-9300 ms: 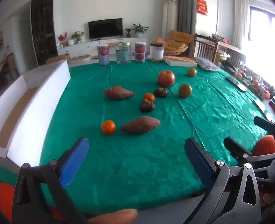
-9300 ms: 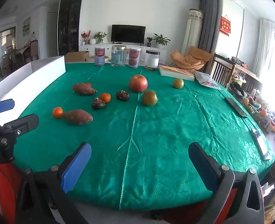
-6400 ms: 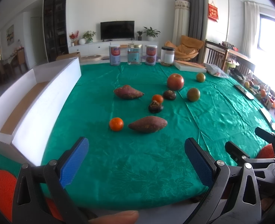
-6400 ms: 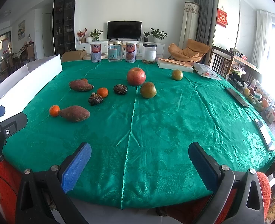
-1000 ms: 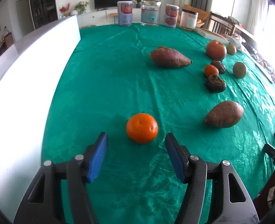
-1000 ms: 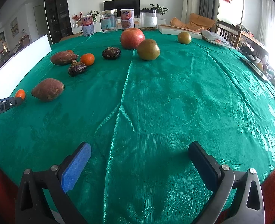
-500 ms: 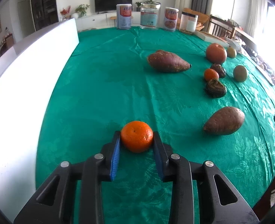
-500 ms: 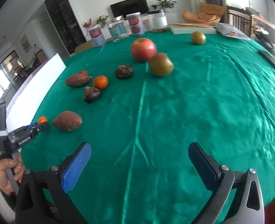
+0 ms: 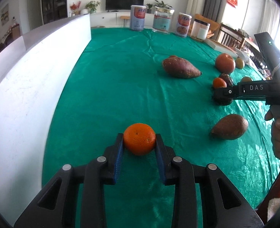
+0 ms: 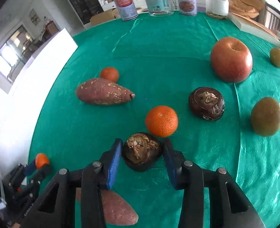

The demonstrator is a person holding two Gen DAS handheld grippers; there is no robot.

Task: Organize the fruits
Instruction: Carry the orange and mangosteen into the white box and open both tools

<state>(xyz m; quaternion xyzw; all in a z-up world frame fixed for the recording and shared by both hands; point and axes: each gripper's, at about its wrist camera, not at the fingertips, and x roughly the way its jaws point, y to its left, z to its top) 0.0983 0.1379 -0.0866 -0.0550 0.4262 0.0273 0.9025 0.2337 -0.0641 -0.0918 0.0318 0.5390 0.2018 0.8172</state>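
My left gripper is shut on a small orange tangerine, held just above the green tablecloth beside the white box. My right gripper has its blue pads around a dark brown water chestnut, touching or nearly touching it. Another tangerine sits just beyond it. A second chestnut, a red apple, two sweet potatoes and two green-brown fruits lie around.
The long white box wall runs along the table's left side. Several cans and jars stand at the far edge. A flat box lies at the far right. A third tangerine sits behind the far sweet potato.
My left gripper has lifted the tangerine slightly and tilted up. My right gripper has moved far forward and left to the dark chestnut, and its jaws have narrowed around it.
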